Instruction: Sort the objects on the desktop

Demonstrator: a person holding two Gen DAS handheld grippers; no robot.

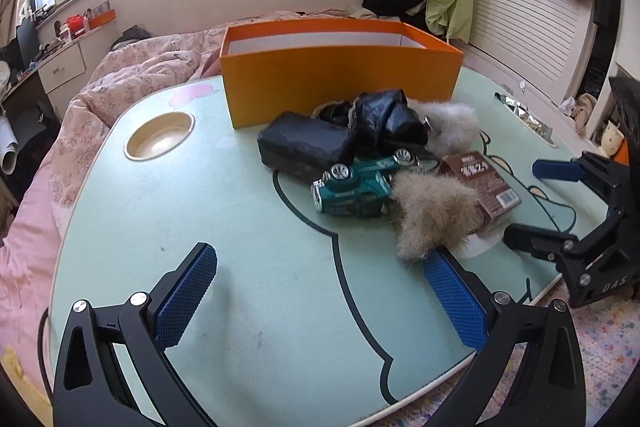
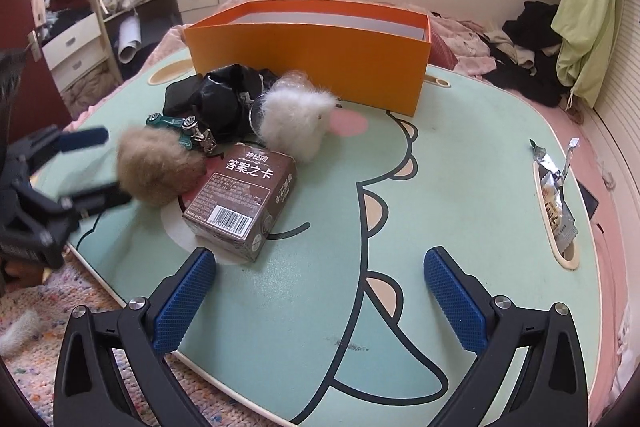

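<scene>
A pile lies in front of the orange box point(image 1: 340, 83) point(image 2: 308, 63) on the mint-green table point(image 1: 224, 227) point(image 2: 460, 187). It holds a black pouch point(image 1: 304, 147), a crumpled black bag point(image 1: 384, 123) point(image 2: 216, 95), a green toy car point(image 1: 352, 187) point(image 2: 176, 125), a brown fur ball point(image 1: 432, 215) point(image 2: 156, 167), a white fur ball point(image 1: 452, 127) point(image 2: 296, 119) and a brown card box point(image 1: 480, 183) point(image 2: 240, 199). My left gripper point(image 1: 320, 295) point(image 2: 96, 167) is open, its right fingertip beside the brown fur ball. My right gripper point(image 2: 320, 299) point(image 1: 536, 203) is wide open and holds nothing, with the card box just ahead of its left finger.
A round cup recess point(image 1: 160, 135) sits in the table's far left. A slot at the right edge holds a silver snack wrapper point(image 2: 556, 195). A bed with pink bedding point(image 1: 132, 75) lies behind the table, and a speckled rug point(image 2: 48, 339) covers the floor below the near edge.
</scene>
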